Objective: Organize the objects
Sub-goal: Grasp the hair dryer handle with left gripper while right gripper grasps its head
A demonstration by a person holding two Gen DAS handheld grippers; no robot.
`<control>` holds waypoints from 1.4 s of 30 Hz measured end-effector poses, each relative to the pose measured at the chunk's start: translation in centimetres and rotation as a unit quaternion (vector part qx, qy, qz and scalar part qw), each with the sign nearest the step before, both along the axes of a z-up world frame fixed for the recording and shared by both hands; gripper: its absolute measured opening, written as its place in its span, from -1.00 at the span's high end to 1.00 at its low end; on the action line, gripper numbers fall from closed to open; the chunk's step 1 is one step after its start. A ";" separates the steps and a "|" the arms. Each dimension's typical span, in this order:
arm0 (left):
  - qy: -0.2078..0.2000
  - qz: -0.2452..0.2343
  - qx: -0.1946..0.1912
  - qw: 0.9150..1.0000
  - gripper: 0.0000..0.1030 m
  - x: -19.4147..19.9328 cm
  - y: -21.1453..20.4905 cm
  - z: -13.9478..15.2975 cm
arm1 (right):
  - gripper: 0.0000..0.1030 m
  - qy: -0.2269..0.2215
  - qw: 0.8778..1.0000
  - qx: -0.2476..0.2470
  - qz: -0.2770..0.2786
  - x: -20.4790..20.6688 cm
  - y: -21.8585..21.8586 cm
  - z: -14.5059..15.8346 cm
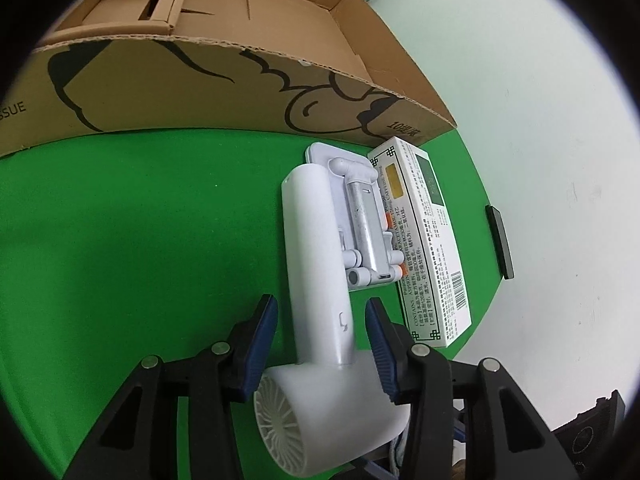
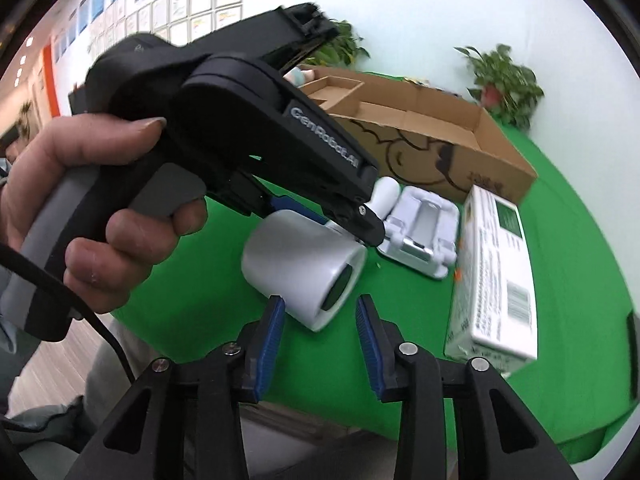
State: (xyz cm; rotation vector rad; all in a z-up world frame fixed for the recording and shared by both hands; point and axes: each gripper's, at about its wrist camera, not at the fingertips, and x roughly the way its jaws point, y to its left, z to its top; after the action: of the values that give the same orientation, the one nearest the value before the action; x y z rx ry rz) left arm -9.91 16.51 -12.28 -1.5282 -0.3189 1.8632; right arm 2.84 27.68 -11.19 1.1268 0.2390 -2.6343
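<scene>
Hair dryer [image 1: 316, 264] clamped at the handle in the left gripper [image 1: 322, 344], near the cardboard box [image 1: 224, 80]. Right gripper [image 2: 318, 336] open, empty. Could twist loose: heavy head overhanging.

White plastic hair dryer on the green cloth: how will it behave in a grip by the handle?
The white plastic hair dryer looks rigid with a smooth, glossy shell, so probably slippery. Its bulky barrel sits at one end, so a handle grip likely pivots. Lying flat, the round barrel might roll.
</scene>
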 end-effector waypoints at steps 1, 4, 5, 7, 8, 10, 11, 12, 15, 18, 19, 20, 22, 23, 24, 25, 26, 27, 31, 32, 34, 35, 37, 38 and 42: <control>-0.004 0.004 -0.001 1.000 0.20 -0.2 0.1 -0.1 | 0.07 0.001 1.000 -0.008 -0.006 0.0 0.3 0.2; -0.018 0.011 -0.008 1.000 0.42 -0.6 0.3 -0.4 | -0.47 0.004 0.999 -0.042 -0.020 -0.5 0.7 0.7; -0.021 0.010 -0.012 1.000 0.43 -0.7 0.4 -0.4 | -0.46 0.002 0.998 -0.052 -0.021 -0.8 0.6 0.8; -0.025 -0.001 -0.022 0.999 0.43 -1.1 0.5 -0.4 | -0.45 -0.003 0.998 -0.069 -0.012 -1.6 0.1 0.8; -0.027 -0.001 -0.025 0.999 0.44 -1.3 0.3 -0.2 | -0.45 -0.003 0.997 -0.076 -0.008 -1.8 -0.1 0.8; -0.031 0.004 -0.033 0.999 0.45 -1.4 -0.2 -0.1 | -0.45 -0.009 0.995 -0.094 -0.008 -2.2 0.0 0.5; -0.031 0.004 -0.035 0.999 0.46 -1.3 -0.3 -0.1 | -0.44 -0.016 0.996 -0.092 -0.017 -2.6 0.0 0.2; -0.029 0.005 -0.036 0.999 0.46 -1.2 -0.5 0.0 | -0.39 -0.023 0.996 -0.086 -0.025 -3.1 0.0 -0.3; -0.034 0.011 -0.034 0.999 0.46 -0.7 -1.1 -0.2 | -0.37 -0.040 0.992 -0.119 -0.010 -3.4 0.9 -0.9; -0.039 0.028 -0.033 0.998 0.45 0.0 -2.0 -0.1 | -0.37 -0.022 0.995 -0.098 0.006 -2.4 0.8 -0.7; -0.042 0.038 -0.030 0.998 0.45 0.1 -2.5 -0.1 | -0.37 -0.018 0.995 -0.093 0.008 -2.1 0.9 -0.6; -0.045 0.047 -0.029 0.997 0.44 0.3 -2.8 -0.1 | -0.37 -0.018 0.995 -0.093 0.008 -1.9 1.2 -0.6; -0.053 0.059 -0.024 0.997 0.44 0.7 -3.2 -0.2 | -0.37 -0.023 0.995 -0.096 0.001 -1.7 2.0 -0.7; -0.054 0.058 -0.023 0.997 0.43 0.6 -3.5 0.0 | -0.37 -0.024 0.995 -0.096 -0.003 -1.6 2.3 -0.8; -0.053 0.053 -0.025 0.997 0.43 0.5 -3.4 0.0 | -0.37 -0.025 0.995 -0.094 -0.006 -1.6 2.4 -0.8; -0.054 0.053 -0.028 0.997 0.43 0.3 -3.4 0.1 | -0.34 -0.025 0.995 -0.093 -0.007 -1.5 2.4 -0.6; -0.054 0.053 -0.030 0.997 0.35 0.1 -3.3 0.1 | -0.33 -0.025 0.995 -0.092 -0.005 -1.5 2.3 -0.5; -0.055 0.052 -0.032 0.997 0.23 0.0 -2.8 0.1 | -0.33 -0.023 0.995 -0.092 -0.004 -1.3 2.3 -0.3; -0.053 0.035 -0.041 0.997 0.04 -1.5 -2.0 0.0 | -0.40 -0.004 0.996 -0.087 0.008 -0.9 0.8 0.6; -0.054 0.030 -0.042 0.997 0.03 -1.9 -1.9 -0.1 | -0.41 0.000 0.996 -0.085 0.008 -1.0 0.2 0.6; -0.058 0.017 -0.042 0.997 0.03 -2.5 -1.4 -0.2 | -0.41 0.002 0.997 -0.082 0.007 -1.2 -0.8 0.5; -0.062 0.010 -0.041 0.997 0.03 -2.8 -1.2 -0.3 | -0.41 0.001 0.997 -0.080 0.005 -1.5 -1.4 0.3; -0.061 -0.006 -0.038 0.997 0.03 -3.3 -0.8 -0.3 | -0.41 0.005 0.997 -0.072 0.001 -1.5 -2.3 0.0; -0.061 -0.011 -0.037 0.997 0.03 -3.4 -0.7 -0.3 | -0.41 0.010 0.998 -0.064 -0.001 -1.7 -2.8 -0.2; -0.055 -0.022 -0.044 0.997 0.26 -3.6 -0.6 -0.3 | -0.21 0.021 0.999 -0.025 -0.016 -2.4 -4.3 -1.1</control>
State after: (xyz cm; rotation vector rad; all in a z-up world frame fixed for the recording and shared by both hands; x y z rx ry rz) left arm -13.47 15.87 -12.58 -1.6876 -0.2548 1.7827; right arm 0.46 23.42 -12.25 1.0702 0.1629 -2.6783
